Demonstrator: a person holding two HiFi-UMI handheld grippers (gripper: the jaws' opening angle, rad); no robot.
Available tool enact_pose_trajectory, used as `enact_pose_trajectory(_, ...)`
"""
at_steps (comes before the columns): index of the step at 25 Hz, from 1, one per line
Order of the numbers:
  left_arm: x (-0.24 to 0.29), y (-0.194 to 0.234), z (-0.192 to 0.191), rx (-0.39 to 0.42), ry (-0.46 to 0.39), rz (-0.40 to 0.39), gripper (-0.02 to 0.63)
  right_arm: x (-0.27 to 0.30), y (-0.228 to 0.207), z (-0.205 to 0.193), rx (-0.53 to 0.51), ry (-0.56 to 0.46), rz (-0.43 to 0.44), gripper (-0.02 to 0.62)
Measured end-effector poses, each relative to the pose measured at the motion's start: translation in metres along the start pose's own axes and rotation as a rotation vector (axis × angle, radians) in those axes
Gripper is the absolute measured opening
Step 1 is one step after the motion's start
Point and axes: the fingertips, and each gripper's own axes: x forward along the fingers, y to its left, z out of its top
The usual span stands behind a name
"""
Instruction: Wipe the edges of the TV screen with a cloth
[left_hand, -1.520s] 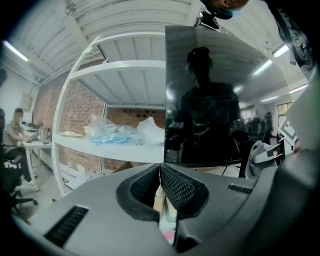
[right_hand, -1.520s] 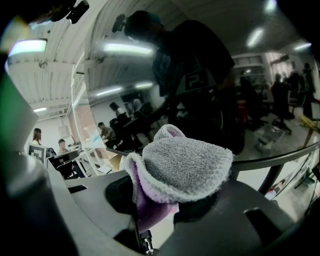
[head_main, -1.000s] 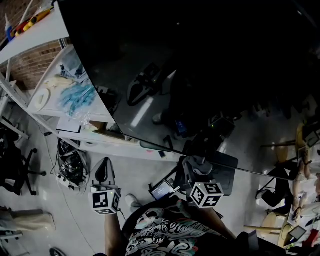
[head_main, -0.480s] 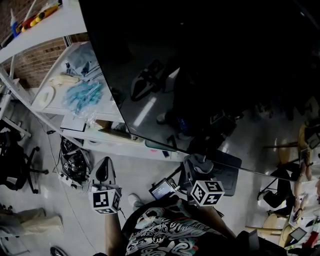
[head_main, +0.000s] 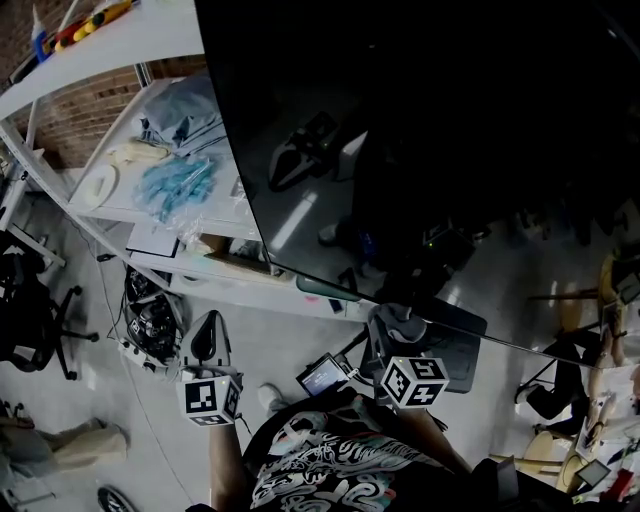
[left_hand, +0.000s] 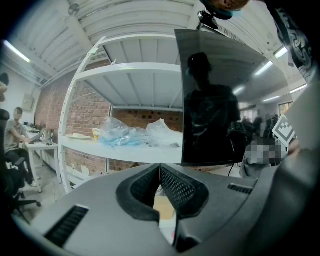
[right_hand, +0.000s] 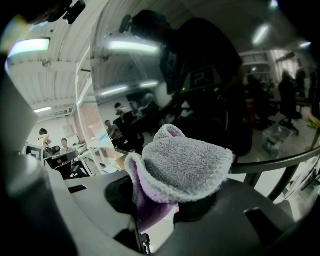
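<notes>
The cloth (right_hand: 182, 165) is light grey with a purple underside, the TV screen (head_main: 450, 120) glossy black, the shelving (left_hand: 125, 151) white against a red-brown brick wall (left_hand: 142, 116), the plastic bags (head_main: 175, 188) pale blue, and the person's shirt (head_main: 320, 465) black with a white swirling print.

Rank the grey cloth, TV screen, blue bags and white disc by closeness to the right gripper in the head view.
1. Grey cloth, in the right gripper's jaws.
2. TV screen, just ahead.
3. Blue bags, off left.
4. White disc, farther left.
</notes>
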Motion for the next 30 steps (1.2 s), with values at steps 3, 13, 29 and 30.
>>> enact_pose_trajectory(3, -0.003, 0.002, 0.001, -0.002, -0.002, 0.007, 0.018, 0.001, 0.004, 0.001, -0.001, 0.002, 0.009, 0.170)
enact_pose_trajectory(13, -0.018, 0.014, -0.002, -0.003, -0.002, 0.030, 0.018, 0.007, 0.018, 0.002, -0.008, -0.005, 0.034, 0.170)
enact_pose_trajectory(29, -0.030, 0.051, -0.009, -0.031, 0.001, 0.082, 0.018, 0.032, 0.054, 0.003, -0.041, 0.011, 0.078, 0.170)
enact_pose_trajectory(30, -0.030, 0.054, -0.008, -0.030, 0.002, 0.085, 0.018, 0.035, 0.056, 0.003, -0.042, 0.011, 0.082, 0.170)
